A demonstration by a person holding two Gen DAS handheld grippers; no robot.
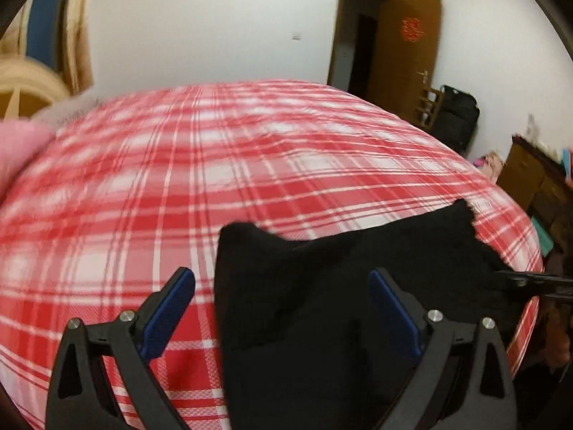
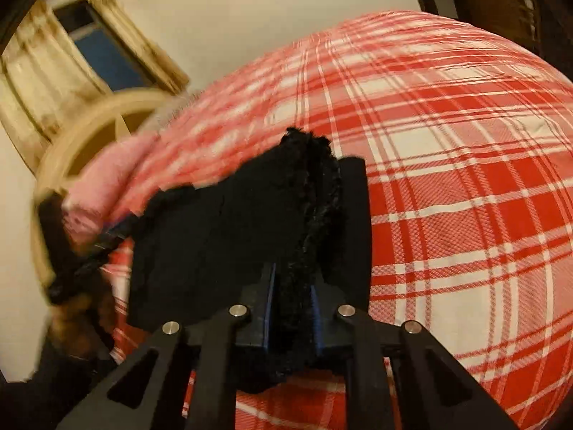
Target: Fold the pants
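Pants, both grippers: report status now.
Left gripper open, pants between its fingers, not clamped. Right gripper shut on pants' fuzzy edge, lifted over plaid bed. Nothing in the way; pink cloth off aside.

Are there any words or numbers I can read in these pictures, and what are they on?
No words or numbers can be read.
Red decoration on the brown door: it may be a character, too blurred to read.
Black pants, plaid bedsheet, left gripper, right gripper: no writing shows.
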